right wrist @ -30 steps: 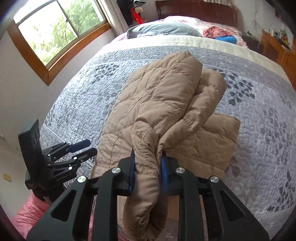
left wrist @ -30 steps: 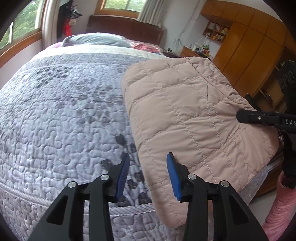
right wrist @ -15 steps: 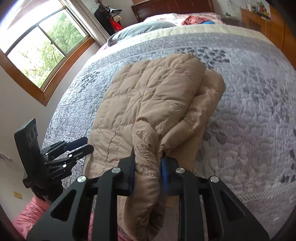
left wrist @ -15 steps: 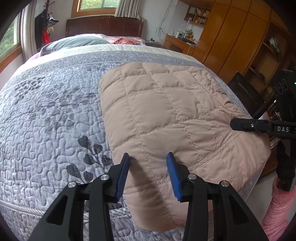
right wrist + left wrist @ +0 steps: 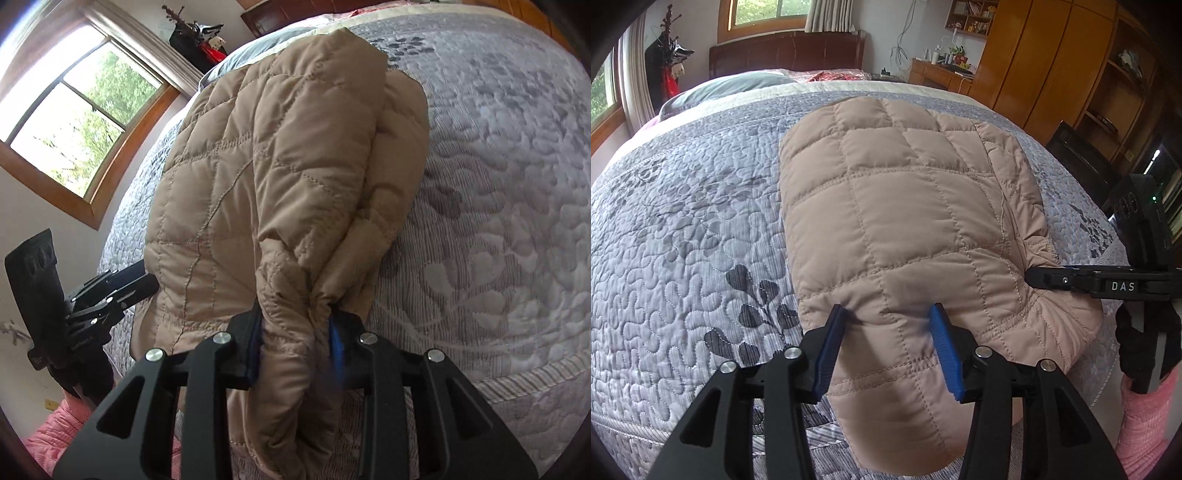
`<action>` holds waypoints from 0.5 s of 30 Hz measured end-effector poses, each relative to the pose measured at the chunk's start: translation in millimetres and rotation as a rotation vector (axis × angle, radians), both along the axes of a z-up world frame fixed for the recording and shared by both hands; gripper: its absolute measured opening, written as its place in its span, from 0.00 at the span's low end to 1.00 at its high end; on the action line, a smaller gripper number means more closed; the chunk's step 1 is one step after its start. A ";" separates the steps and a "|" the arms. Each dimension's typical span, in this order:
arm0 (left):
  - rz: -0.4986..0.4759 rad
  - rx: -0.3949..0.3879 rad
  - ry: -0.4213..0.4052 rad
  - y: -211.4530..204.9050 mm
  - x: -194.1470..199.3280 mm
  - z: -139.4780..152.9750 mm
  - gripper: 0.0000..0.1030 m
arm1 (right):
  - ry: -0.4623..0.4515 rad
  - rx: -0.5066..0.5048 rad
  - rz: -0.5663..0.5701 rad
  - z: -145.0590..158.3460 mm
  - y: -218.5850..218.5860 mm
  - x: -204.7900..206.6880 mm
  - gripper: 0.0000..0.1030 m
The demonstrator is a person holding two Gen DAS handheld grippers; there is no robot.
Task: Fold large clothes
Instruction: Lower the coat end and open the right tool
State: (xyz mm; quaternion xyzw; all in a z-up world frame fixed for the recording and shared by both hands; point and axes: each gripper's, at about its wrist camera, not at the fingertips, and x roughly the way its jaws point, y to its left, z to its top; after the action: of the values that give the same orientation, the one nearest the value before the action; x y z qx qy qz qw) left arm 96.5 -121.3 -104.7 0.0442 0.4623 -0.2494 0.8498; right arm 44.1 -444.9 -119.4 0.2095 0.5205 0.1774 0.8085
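On bed (image 5: 683, 229): puffy jacket (image 5: 905, 221) soft, slippery; right claw (image 5: 295, 350) clamped on hem, left claw (image 5: 886, 343) apart — grab hem corner.

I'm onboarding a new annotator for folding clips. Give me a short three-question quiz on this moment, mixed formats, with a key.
1. True or false: the left gripper is shut on the quilted jacket.
2. Multiple choice: what does the right gripper hold? A) a pillow B) a bunched part of the jacket C) nothing
3. Fill in: the jacket lies on a bed covered by a grey ______ with a leaf pattern.

Key:
1. False: its blue pads stand apart, with the jacket's near edge between them.
2. B
3. bedspread
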 end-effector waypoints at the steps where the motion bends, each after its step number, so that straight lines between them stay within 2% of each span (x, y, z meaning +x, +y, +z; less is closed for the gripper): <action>1: 0.002 -0.002 -0.001 0.0 0.5 -1.0 0.48 | -0.008 0.005 -0.005 -1.8 0.0 -1.1 0.28; 6: 0.016 -0.007 -0.005 -0.1 0.3 -0.3 0.49 | -0.018 -0.042 -0.008 6.0 3.6 -1.8 0.31; 7: 0.021 -0.011 -0.005 1.1 -0.2 1.3 0.49 | -0.023 -0.050 -0.010 10.7 3.4 -3.2 0.35; 8: 0.025 -0.013 -0.007 2.3 -1.2 2.9 0.49 | -0.027 -0.065 -0.016 15.8 1.3 -4.1 0.47; 10: 0.028 -0.013 -0.014 4.8 -4.0 6.7 0.50 | -0.050 -0.127 -0.045 30.0 -1.9 -11.5 0.57; 14: 0.029 -0.009 -0.035 5.6 -7.1 18.7 0.48 | -0.113 -0.173 -0.080 63.9 -8.4 -25.2 0.57; 15: 0.026 -0.010 -0.046 4.2 -7.0 22.4 0.48 | -0.134 -0.213 -0.093 73.6 -7.4 -24.6 0.57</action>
State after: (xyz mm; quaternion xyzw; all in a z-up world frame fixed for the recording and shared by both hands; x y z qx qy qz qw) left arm 89.4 -117.1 -82.3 0.0398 0.4421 -0.2396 0.8635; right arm 19.6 -452.3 -45.8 0.1338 0.4709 0.0972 0.8665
